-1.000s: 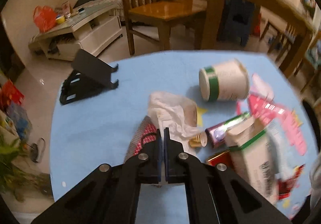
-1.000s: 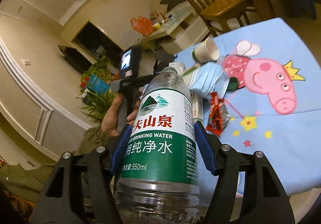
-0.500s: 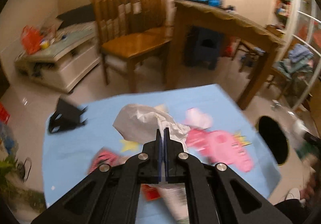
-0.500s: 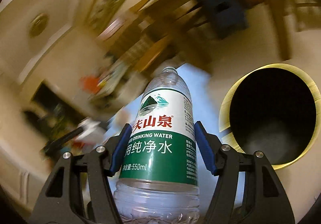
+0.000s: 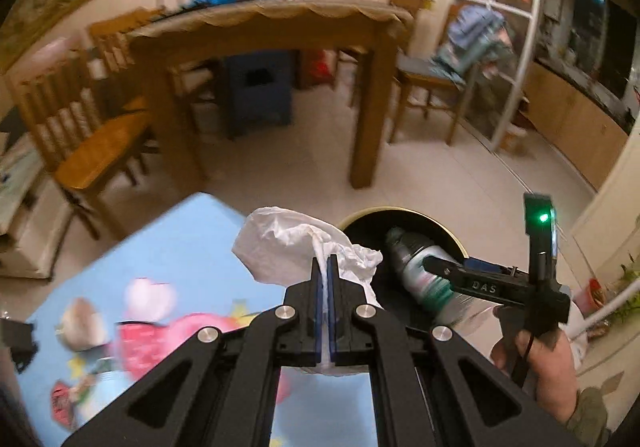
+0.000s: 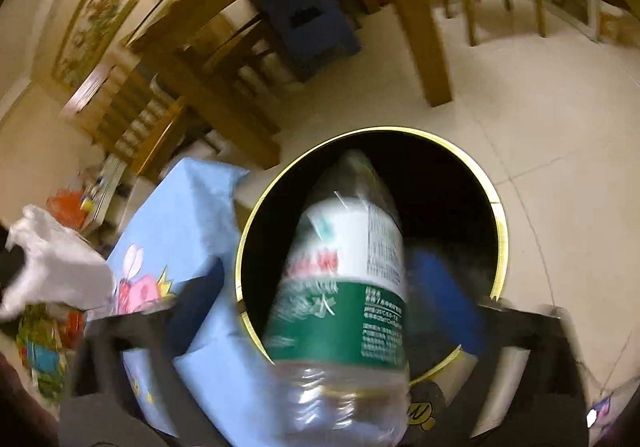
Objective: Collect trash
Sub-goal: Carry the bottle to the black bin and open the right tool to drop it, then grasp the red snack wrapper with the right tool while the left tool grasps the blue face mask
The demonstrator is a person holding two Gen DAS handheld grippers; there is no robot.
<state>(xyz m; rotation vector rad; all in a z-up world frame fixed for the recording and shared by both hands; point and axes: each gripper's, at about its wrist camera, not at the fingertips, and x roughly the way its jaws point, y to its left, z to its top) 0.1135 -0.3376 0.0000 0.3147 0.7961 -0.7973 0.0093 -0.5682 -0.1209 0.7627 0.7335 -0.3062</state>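
A tiled dining-room floor point(image 5: 432, 183) spreads out below me, with a wooden dining table point(image 5: 280, 23) and chairs at the far side. My left camera shows what the right cannot: the right gripper point(image 5: 444, 267) from outside, reaching over the round black bin with a yellow rim point(image 6: 502, 223), and the hand point(image 5: 540, 355) on its handle. The right camera looks straight down into the bin's dark mouth. The bin stands just beside the right corner of the low table under a light blue cartoon cloth point(image 5: 172, 247), the cloth edge touching its rim; open floor lies beyond on the far and right sides. The right fingers point(image 6: 444, 287) are spread wide, and the clear plastic water bottle with a green and white label point(image 6: 352, 287) sits loose between them, neck over the opening, blurred. My left gripper point(image 5: 324, 267) is clenched on a crumpled white plastic bag point(image 5: 292, 247), held over the table's right edge, near the bin.
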